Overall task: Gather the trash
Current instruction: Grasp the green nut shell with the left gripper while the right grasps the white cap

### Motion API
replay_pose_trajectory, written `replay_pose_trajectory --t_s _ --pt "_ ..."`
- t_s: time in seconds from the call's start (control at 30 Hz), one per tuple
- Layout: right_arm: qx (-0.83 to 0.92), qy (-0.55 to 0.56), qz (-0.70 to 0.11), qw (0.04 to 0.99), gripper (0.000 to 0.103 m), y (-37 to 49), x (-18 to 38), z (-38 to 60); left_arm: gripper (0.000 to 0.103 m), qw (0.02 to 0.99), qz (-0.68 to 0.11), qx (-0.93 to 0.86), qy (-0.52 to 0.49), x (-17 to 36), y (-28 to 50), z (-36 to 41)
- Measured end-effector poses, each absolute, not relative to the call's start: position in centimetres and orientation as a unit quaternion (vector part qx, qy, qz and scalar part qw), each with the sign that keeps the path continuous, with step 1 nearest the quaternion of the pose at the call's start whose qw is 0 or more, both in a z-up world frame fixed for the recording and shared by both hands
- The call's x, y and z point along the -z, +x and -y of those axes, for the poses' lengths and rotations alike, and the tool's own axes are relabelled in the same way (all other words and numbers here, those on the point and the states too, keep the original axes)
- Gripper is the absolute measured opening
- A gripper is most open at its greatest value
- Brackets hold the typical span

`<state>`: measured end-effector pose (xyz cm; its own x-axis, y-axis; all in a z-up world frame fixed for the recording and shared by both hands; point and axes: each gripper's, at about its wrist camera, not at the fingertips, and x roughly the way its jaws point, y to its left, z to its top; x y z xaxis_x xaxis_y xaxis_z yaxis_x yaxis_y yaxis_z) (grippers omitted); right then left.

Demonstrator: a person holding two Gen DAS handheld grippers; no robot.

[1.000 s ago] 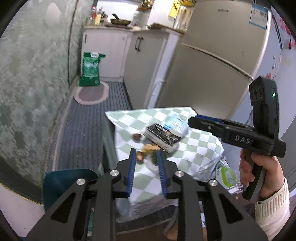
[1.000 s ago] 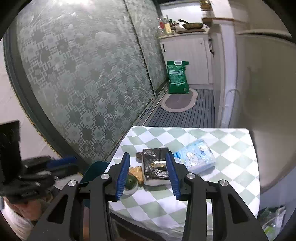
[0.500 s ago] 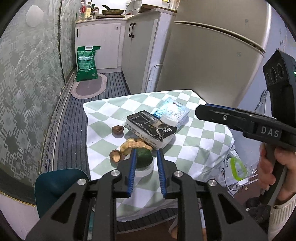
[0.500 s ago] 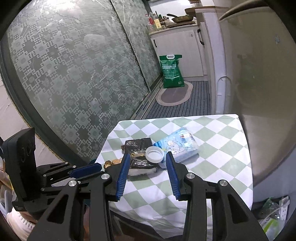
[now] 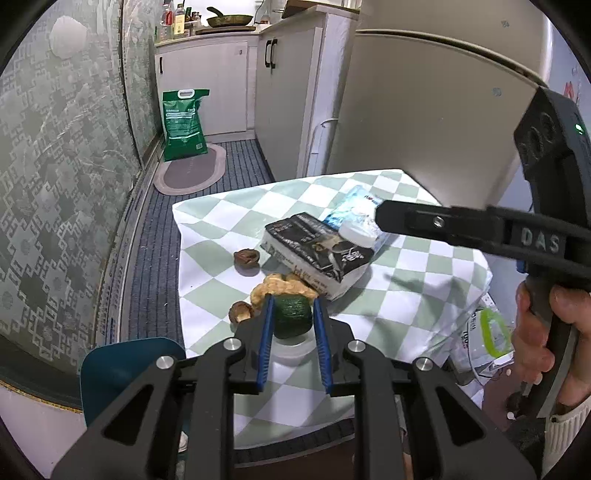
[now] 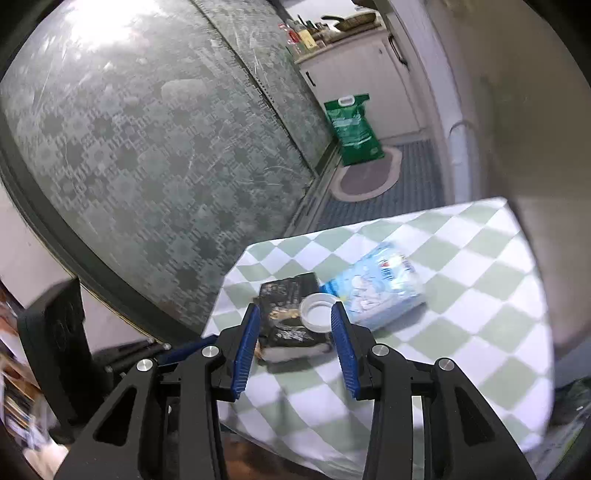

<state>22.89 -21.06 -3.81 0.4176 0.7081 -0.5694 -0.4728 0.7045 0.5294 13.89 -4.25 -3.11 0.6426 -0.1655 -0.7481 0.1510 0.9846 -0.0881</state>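
While both jaws gape, avocado peel [image 5: 291, 315] sits between the left (untouched)

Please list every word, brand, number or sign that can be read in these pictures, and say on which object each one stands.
"DAS": raised letters on the side of the right gripper, seen from the left wrist view.
Green bag on the floor: white print, too small to read.
Black packet on the table: white print, blurred.
Light blue packet: printed logo, not legible.
Bottles on the counter: labels too small.
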Motion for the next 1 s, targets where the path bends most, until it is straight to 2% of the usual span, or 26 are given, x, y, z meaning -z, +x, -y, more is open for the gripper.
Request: replay_pose_trajectory --t_s 0.2,0.83,1.0 --pt "-0.322 0.112 -0.41 0.846 0.04 23.5 4.3 19.9 0.024 0.905 -0.415 0.089 -0.007 3.3 14.2 4.4" --pt "-0.292 0.1 -0.429 0.849 0.04 24.9 5.7 18.0 0.02 0.91 -0.403 0.095 -0.023 3.1 14.0 3.3" --pt "-0.287 0.108 -0.428 0.85 0.031 25.0 5.7 18.2 0.02 0.913 -0.395 0.098 -0.033 2.6 13.6 2.8"
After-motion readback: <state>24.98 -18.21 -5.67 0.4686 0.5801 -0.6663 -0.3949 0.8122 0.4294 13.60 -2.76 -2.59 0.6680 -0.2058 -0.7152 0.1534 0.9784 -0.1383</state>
